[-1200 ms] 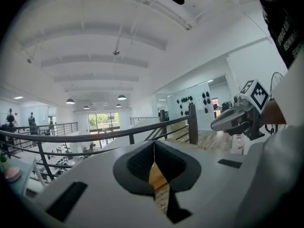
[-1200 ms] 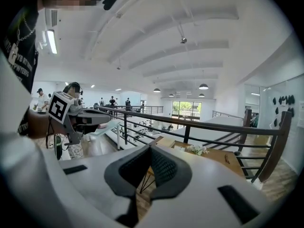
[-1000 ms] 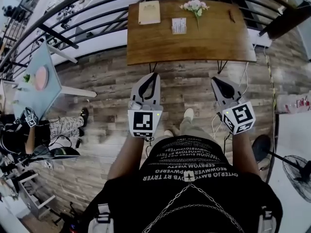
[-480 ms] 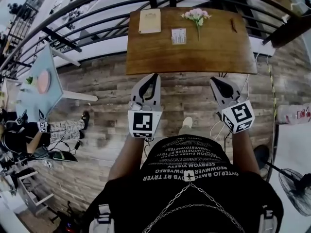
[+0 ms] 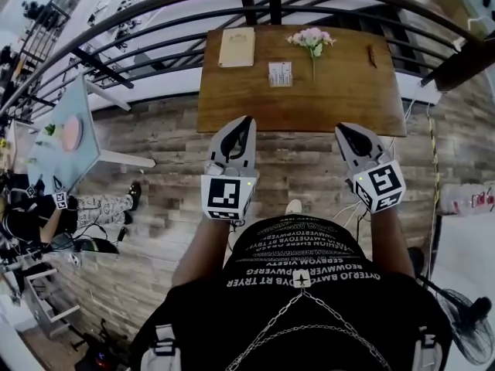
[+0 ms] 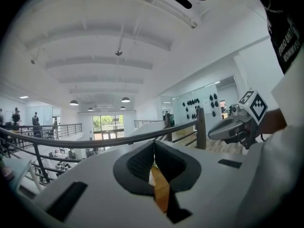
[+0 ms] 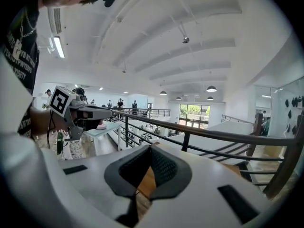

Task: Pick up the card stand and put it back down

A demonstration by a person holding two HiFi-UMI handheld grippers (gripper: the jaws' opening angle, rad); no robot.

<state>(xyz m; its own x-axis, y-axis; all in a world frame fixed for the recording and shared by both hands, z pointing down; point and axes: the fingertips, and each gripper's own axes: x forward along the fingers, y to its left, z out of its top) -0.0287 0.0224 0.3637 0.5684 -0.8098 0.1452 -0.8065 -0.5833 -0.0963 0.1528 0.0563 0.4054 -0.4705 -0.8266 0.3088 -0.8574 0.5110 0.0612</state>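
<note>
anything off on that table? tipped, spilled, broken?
Nothing stands out. On the wooden table the card stand sits mid-table, the tan pad lies square at far left, flowers to the right. No spill visible. Shut and empty: left claw, right claw.

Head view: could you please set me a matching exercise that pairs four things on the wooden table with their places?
Things:
1 tan board
2 card stand
3 flowers
4 small dark object

Places on the table:
A right end
B middle
C far left part
D far edge, just right of the card stand

Pairs: 1-C; 2-B; 3-D; 4-A
</note>
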